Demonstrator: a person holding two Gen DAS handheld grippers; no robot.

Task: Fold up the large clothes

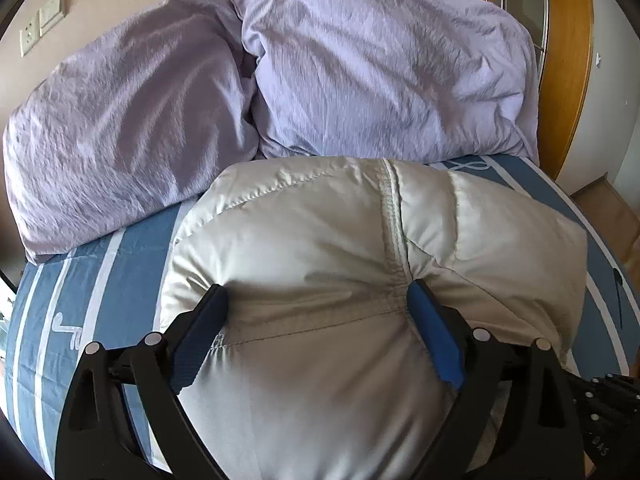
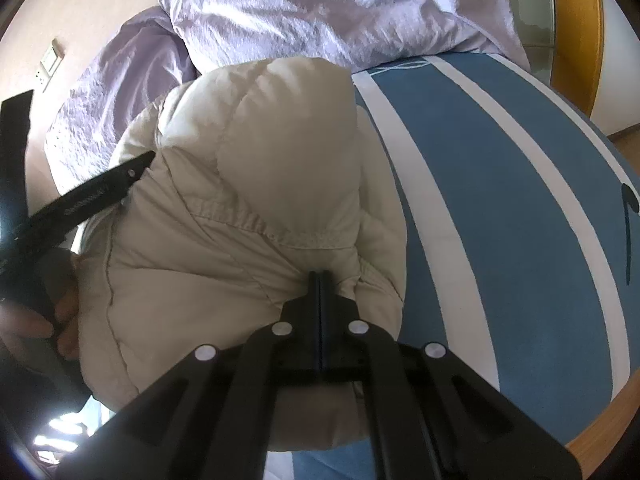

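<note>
A puffy cream down jacket [image 1: 320,248] lies bundled on the bed, also seen in the right wrist view [image 2: 248,208]. My left gripper [image 1: 316,296] is open, its blue-padded fingers [image 1: 434,340] pressed down on the jacket on either side of a seam. My right gripper [image 2: 320,276] is shut on a fold at the jacket's right edge. The left gripper's black body [image 2: 84,196] shows at the jacket's left side in the right wrist view.
The bed has a blue sheet with white stripes [image 2: 520,200]. Two lilac pillows [image 1: 128,120] [image 1: 380,60] lie just behind the jacket. A wooden bed frame [image 1: 572,60] runs on the right. A wall with switches [image 1: 44,20] is at left.
</note>
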